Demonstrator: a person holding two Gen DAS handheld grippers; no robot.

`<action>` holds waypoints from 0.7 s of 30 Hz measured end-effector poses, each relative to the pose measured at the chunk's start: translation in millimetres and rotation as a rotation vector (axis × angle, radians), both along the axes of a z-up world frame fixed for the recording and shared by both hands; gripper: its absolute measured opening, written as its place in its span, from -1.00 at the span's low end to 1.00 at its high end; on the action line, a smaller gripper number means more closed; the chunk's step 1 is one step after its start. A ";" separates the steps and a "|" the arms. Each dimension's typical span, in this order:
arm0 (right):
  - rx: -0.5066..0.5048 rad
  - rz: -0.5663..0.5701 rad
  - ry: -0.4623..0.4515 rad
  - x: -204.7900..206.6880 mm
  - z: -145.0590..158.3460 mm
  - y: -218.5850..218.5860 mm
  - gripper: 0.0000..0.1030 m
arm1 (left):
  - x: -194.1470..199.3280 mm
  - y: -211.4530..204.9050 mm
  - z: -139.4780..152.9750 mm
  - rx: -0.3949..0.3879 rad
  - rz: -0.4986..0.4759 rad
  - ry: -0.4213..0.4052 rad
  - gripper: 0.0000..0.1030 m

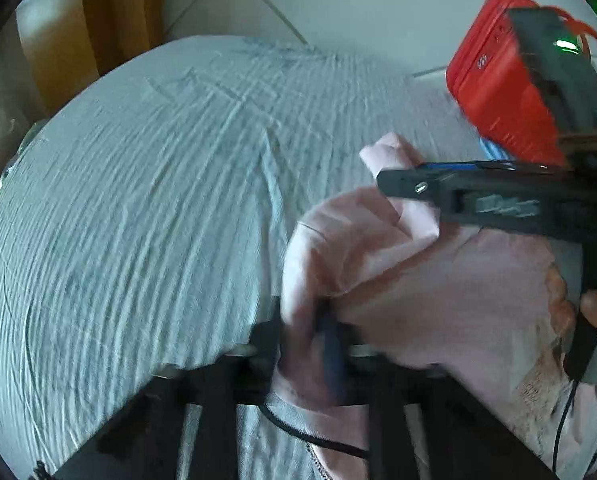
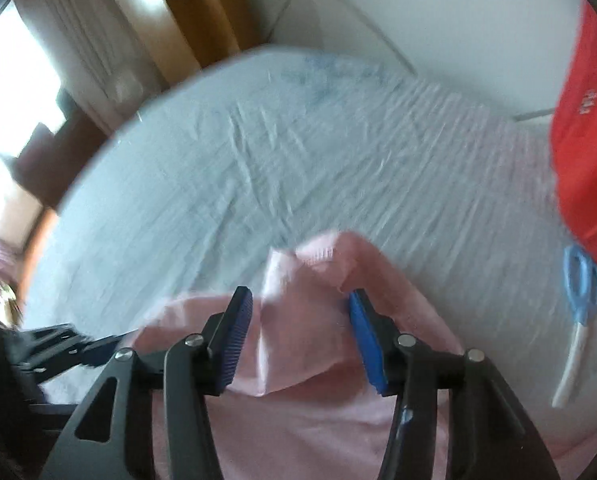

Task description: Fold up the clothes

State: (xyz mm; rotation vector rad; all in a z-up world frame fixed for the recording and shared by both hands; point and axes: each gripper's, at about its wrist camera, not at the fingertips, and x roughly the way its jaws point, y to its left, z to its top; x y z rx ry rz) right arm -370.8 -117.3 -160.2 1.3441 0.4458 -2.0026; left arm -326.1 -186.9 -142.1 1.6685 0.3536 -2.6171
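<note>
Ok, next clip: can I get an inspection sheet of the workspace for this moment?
Surface: bed sheet, pale blue, wrinkled.
Job's things: pink garment, bunched and partly lifted near the front edge.
Clutter: red bag at the right; blue-handled scissors lying on the sheet beside it.
Grippers: left tongs shut on the garment; right tongs closed around a raised fold of it.
Cables: black cable trailing under the left tongs.
Surroundings: white tiled floor, brown curtain, bright window.
</note>
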 end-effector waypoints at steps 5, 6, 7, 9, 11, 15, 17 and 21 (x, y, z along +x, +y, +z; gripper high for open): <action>-0.220 -0.221 0.056 -25.2 35.3 57.6 -0.95 | 9.3 -3.6 10.2 0.004 0.046 0.057 -0.90; -0.243 -0.261 0.048 -32.7 33.1 65.9 -0.92 | 9.6 -3.7 10.9 -0.010 0.056 0.058 -0.89; -0.280 -0.306 -0.002 -44.4 28.3 77.9 -0.92 | 8.9 -5.3 10.2 -0.038 0.072 0.054 -0.89; -0.326 -0.376 -0.115 -55.0 21.5 99.6 -0.92 | 5.5 -14.4 0.9 -0.026 0.096 0.004 -0.78; -0.337 -0.343 -0.083 -43.3 33.3 110.5 -0.92 | 8.9 -19.7 4.5 0.004 0.103 -0.004 -0.76; -0.303 -0.309 -0.054 8.0 52.3 158.7 -0.91 | 30.0 -4.8 33.5 -0.094 0.034 0.015 -0.55; -0.282 -0.336 -0.053 34.6 56.1 191.7 -0.91 | 46.5 4.2 48.6 -0.099 0.001 0.017 -0.51; -0.211 -0.439 -0.048 96.4 54.2 268.2 -0.91 | 93.6 32.4 72.5 -0.105 -0.081 0.009 -0.26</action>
